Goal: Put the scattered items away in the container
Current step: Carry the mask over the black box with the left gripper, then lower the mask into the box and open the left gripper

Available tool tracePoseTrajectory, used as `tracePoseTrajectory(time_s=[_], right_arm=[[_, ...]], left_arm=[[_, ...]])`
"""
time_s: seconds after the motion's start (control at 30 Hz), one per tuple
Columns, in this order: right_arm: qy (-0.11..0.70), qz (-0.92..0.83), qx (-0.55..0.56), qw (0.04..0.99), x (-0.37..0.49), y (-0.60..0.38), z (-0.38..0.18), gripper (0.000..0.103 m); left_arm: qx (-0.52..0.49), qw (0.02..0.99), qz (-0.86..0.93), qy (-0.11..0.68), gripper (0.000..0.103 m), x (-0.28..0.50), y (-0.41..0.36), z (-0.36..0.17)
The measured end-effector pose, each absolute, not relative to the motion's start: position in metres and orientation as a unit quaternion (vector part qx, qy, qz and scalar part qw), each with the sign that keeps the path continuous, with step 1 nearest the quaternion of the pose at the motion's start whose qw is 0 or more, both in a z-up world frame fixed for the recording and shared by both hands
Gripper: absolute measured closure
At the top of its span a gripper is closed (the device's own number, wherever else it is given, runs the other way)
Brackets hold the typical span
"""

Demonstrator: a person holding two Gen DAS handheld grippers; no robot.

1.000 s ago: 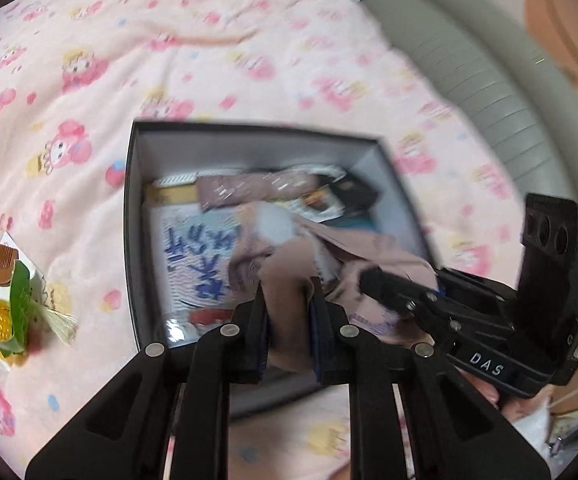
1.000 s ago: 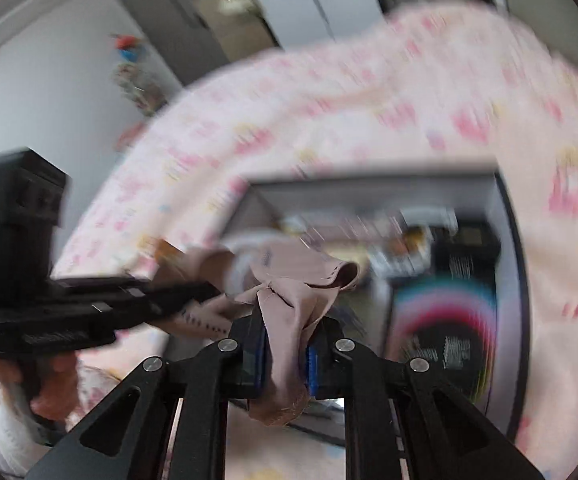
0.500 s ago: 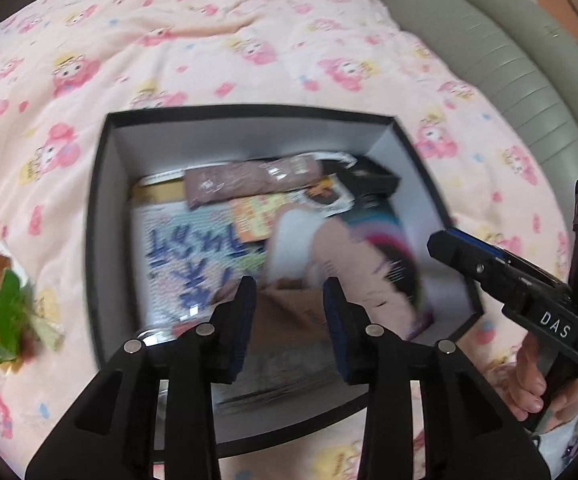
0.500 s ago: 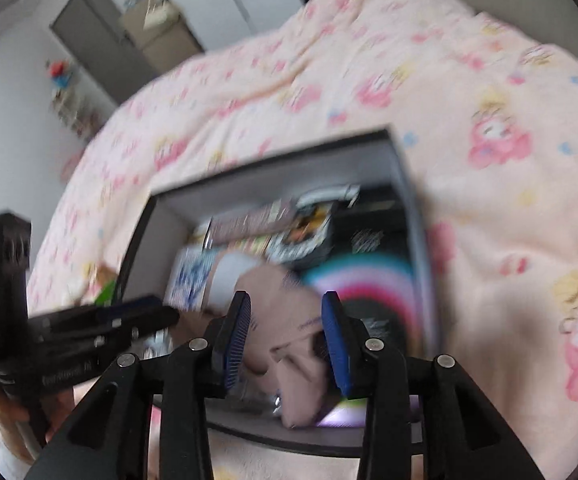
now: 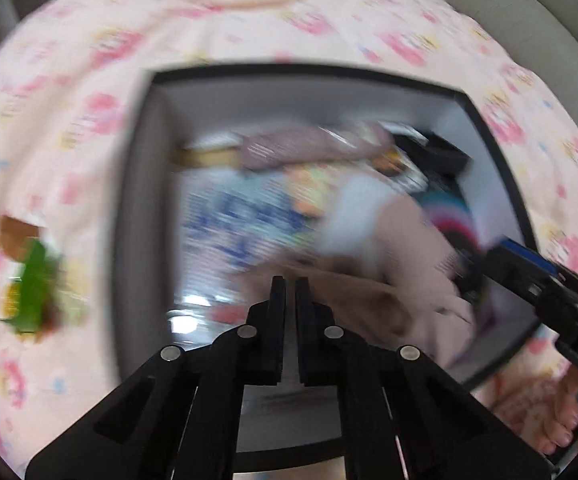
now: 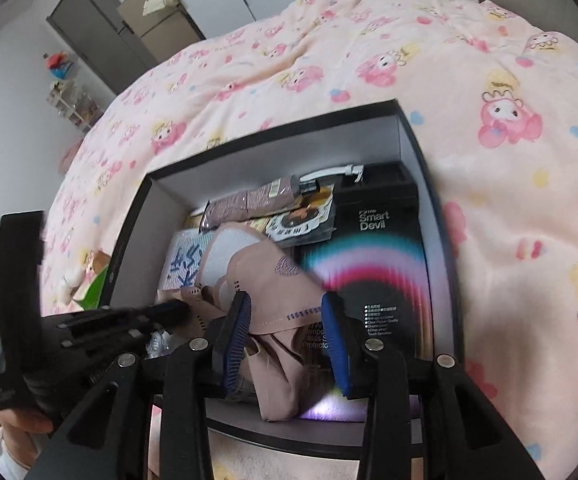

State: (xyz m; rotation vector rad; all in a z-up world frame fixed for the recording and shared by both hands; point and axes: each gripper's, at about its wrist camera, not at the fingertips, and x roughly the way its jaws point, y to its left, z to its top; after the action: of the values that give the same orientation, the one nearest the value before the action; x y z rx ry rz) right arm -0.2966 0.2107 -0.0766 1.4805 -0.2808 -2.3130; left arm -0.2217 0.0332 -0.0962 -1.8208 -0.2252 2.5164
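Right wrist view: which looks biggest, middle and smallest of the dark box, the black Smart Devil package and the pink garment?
1. Dark box, holding the other two.
2. Smart Devil package.
3. Pink garment, though it lies nearer the camera, so its place against the package is unsure.

"Smart Devil" is printed in white on the black box (image 6: 381, 216) inside the container (image 6: 273, 148); small print below it is unreadable.

left wrist view motion-blurred | green item (image 5: 35, 280) on bedspread unidentifiable | box (image 6: 409, 136) near wall behind gripper arms
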Motion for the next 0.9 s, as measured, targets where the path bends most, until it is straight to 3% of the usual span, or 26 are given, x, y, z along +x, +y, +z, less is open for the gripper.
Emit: tracePoseTrajectory(time_s=[0.13, 0.27, 0.47, 0.53, 0.57, 0.6, 0.77, 0.9], right_arm=[[-0.092, -0.820, 0.533, 0.187, -0.295, 0.205, -0.079, 0.070], [-0.094, -0.822, 0.531, 0.183, -0.296, 0.207, -0.078, 0.070], [-0.109, -0.824, 0.531, 0.164, -0.299, 0.217, -0.080, 0.070], [-0.109, -0.823, 0.534, 0.158, -0.302, 0.218, -0.083, 0.070], [-0.107, -0.822, 0.536, 0.157, -0.303, 0.217, -0.085, 0.070], [-0.105, -0.821, 0.538, 0.158, -0.304, 0.216, -0.086, 0.070], [-0.099, -0.814, 0.546, 0.171, -0.305, 0.208, -0.088, 0.070], [-0.085, -0.812, 0.549, 0.180, -0.303, 0.199, -0.088, 0.070]], left_arm=[[-0.569, 0.026, 0.812, -0.125, 0.098, -0.219, 0.011, -0.083], [-0.575, 0.111, 0.797, -0.145, 0.059, -0.216, 0.033, -0.084], [-0.571, 0.139, 0.799, -0.130, 0.060, -0.226, 0.075, -0.100], [-0.605, 0.097, 0.784, -0.101, 0.063, -0.235, 0.081, -0.116], [-0.610, 0.077, 0.783, -0.096, 0.073, -0.238, 0.080, -0.119], [-0.607, 0.049, 0.788, -0.098, 0.075, -0.239, 0.075, -0.119], [-0.579, -0.039, 0.811, -0.077, 0.076, -0.235, 0.052, -0.103], [-0.561, 0.012, 0.820, -0.108, 0.076, -0.226, 0.045, -0.086]])
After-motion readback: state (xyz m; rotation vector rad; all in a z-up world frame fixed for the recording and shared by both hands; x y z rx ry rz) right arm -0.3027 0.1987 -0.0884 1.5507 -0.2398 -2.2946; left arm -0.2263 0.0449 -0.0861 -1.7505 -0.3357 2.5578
